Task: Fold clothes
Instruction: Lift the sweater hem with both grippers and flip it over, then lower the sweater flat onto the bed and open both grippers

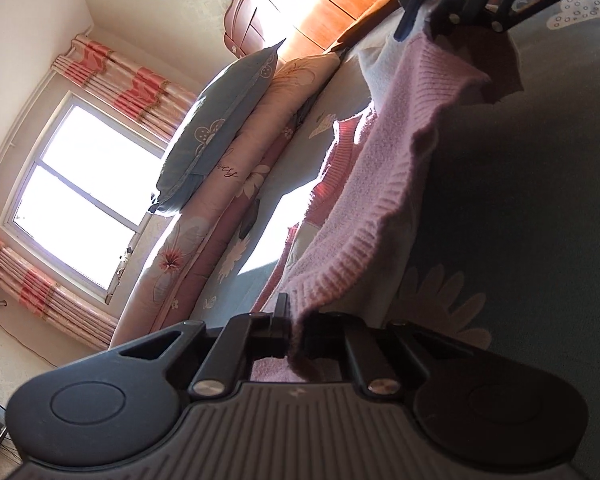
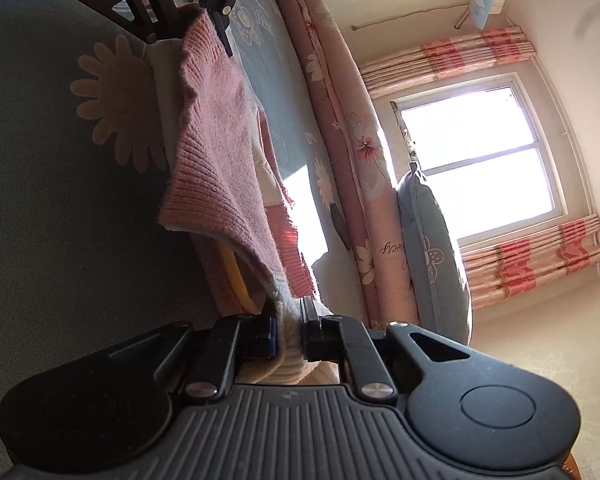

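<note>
A pink knitted sweater (image 1: 396, 168) with a ribbed hem hangs stretched between my two grippers above a bed. My left gripper (image 1: 296, 332) is shut on one corner of the hem. At the top of the left wrist view, my right gripper (image 1: 428, 20) pinches the far corner. In the right wrist view the same sweater (image 2: 216, 148) sags in the middle, my right gripper (image 2: 290, 328) is shut on pale and pink fabric, and my left gripper (image 2: 216, 20) holds the far end. The rest of the sweater lies on the bed below.
The grey-blue bedspread (image 1: 520, 200) with flower prints fills the shaded side. A blue pillow (image 1: 216, 128) and a pink floral quilt roll (image 1: 236, 184) lie along the bed by a wooden headboard (image 1: 316, 4). A bright window (image 2: 480, 160) with pink striped curtains (image 2: 532, 260) is beyond.
</note>
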Tool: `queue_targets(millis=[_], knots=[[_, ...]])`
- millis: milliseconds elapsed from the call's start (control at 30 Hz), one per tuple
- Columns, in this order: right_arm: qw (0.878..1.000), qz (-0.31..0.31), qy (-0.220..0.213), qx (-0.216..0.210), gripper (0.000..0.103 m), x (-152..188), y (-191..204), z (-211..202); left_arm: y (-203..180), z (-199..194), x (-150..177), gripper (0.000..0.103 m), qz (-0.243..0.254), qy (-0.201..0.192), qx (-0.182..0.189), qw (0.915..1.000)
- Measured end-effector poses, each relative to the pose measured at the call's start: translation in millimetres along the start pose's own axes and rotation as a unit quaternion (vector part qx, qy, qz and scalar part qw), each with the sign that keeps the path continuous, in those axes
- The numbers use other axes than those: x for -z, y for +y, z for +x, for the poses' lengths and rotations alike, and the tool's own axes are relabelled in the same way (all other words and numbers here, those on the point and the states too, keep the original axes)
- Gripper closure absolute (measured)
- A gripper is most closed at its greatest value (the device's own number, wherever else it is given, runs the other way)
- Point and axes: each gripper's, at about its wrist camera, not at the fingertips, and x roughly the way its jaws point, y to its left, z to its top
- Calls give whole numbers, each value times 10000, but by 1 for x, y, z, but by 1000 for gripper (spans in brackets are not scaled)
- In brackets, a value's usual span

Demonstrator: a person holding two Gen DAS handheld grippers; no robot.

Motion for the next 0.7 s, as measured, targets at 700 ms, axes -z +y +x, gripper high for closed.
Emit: queue_targets(millis=[700], knots=[[9949,-238,-124,-969,91,15,-1,-123,-19,-117,-26,98,625,-169,815,9946]])
